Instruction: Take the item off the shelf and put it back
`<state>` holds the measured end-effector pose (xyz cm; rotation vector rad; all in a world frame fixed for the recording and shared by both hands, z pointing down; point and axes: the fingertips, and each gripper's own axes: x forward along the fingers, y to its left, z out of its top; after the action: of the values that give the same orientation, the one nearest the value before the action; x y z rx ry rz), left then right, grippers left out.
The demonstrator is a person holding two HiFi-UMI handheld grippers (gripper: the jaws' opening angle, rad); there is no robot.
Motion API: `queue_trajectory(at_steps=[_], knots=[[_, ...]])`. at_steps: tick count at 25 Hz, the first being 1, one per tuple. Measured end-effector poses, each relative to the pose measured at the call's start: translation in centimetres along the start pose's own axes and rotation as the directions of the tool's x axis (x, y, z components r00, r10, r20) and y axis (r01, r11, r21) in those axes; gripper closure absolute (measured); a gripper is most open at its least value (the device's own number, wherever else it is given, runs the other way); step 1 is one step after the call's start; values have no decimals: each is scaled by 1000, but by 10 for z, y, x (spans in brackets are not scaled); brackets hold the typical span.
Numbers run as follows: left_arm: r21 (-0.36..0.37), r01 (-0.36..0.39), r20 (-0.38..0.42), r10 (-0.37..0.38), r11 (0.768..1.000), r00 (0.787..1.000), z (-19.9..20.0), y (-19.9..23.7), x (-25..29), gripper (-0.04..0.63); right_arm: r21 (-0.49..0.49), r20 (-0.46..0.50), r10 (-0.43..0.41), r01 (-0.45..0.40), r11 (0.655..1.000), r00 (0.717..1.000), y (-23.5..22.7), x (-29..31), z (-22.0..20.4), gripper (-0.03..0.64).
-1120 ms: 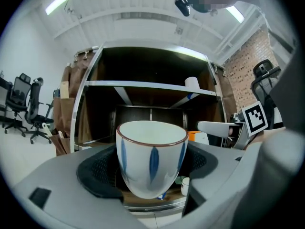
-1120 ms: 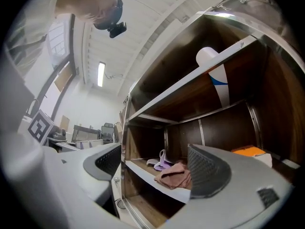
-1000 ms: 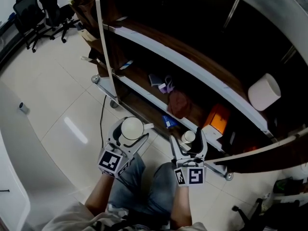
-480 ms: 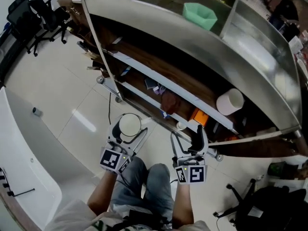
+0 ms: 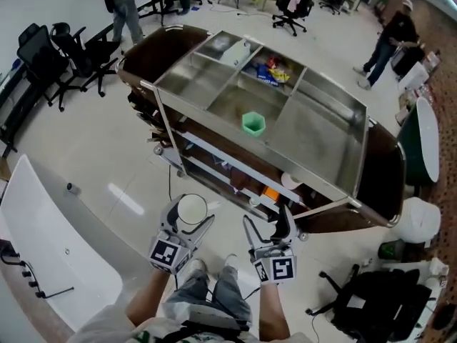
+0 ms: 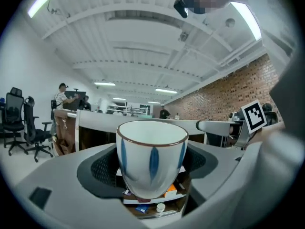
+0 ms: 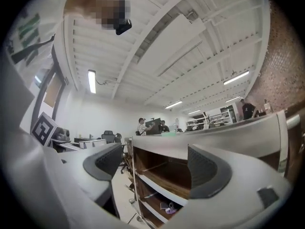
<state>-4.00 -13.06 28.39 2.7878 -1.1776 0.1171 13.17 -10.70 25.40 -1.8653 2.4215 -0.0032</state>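
Observation:
A white cup (image 5: 191, 209) with blue streaks and a brown rim sits upright between the jaws of my left gripper (image 5: 190, 213), which is shut on it. In the left gripper view the cup (image 6: 151, 157) fills the gap of that left gripper (image 6: 151, 165), pads pressed on both sides. My right gripper (image 5: 266, 220) is open and empty beside it. The right gripper (image 7: 155, 168) looks at the brown shelves (image 7: 164, 173) through its open jaws. Both grippers hover in front of the wheeled shelf cart (image 5: 325, 141), just short of its near edge.
The cart's steel top tray holds a green cup (image 5: 253, 123) and snack packs (image 5: 268, 67). An orange box (image 5: 270, 191) lies on a lower shelf. Office chairs (image 5: 68, 56) stand at the left, a black chair (image 5: 371, 302) at the lower right, a white curved desk (image 5: 43, 241) at the left. People stand at the back.
The view and both grippers have risen from the lower shelves to above the cart's top. The cup stays in the left gripper; the right stays open.

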Motion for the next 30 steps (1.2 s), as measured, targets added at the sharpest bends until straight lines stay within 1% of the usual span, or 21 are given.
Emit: queue_trajectory(at_steps=[2, 5, 7, 9, 11, 14, 16, 18, 19, 22, 25, 27, 30], knots=[[25, 28, -10, -28, 999, 1000, 25, -9, -20, 219, -7, 1, 12, -12, 1000, 1000, 13, -11, 29, 175], [12, 22, 23, -22, 1000, 999, 56, -13, -32, 219, -20, 20, 15, -14, 1000, 1000, 20, -19, 48, 175], [23, 21, 33, -22, 1000, 999, 55, -14, -38, 219, -8, 17, 12, -12, 1000, 1000, 24, -22, 46, 175], [40, 35, 24, -36, 999, 999, 45, -16, -43, 219, -1, 11, 14, -14, 1000, 1000, 30, -27, 44, 175], [36, 47, 11, -47, 998, 999, 37, -21, -44, 219, -11, 8, 16, -16, 1000, 1000, 32, -30, 45, 175], [32, 57, 14, -58, 998, 998, 36, -26, -40, 219, -17, 12, 10, -9, 1000, 1000, 29, -30, 48, 176], [20, 56, 8, -56, 998, 998, 35, -27, -38, 219, -19, 11, 0, 0, 1000, 1000, 26, -31, 49, 175], [-14, 47, 4, -47, 999, 999, 38, -29, -32, 219, -20, 10, -12, 12, 1000, 1000, 20, -32, 49, 175], [-17, 44, 1, -44, 999, 999, 35, -28, -29, 219, -19, 9, -17, 17, 1000, 1000, 17, -32, 48, 175], [9, 36, -30, -35, 999, 999, 11, -20, -17, 219, -9, 3, -38, 38, 999, 999, 8, -36, 47, 176], [21, 59, -73, -58, 998, 996, -11, -19, 9, 219, -4, -2, -66, 66, 998, 998, -3, -40, 48, 175], [10, 56, -97, -54, 998, 994, -31, -13, 33, 219, -7, -7, -84, 84, 996, 996, -10, -44, 48, 176], [-10, 30, -119, -31, 999, 992, -58, 3, 72, 219, -1, -22, -117, 117, 993, 993, -20, -52, 43, 175]])
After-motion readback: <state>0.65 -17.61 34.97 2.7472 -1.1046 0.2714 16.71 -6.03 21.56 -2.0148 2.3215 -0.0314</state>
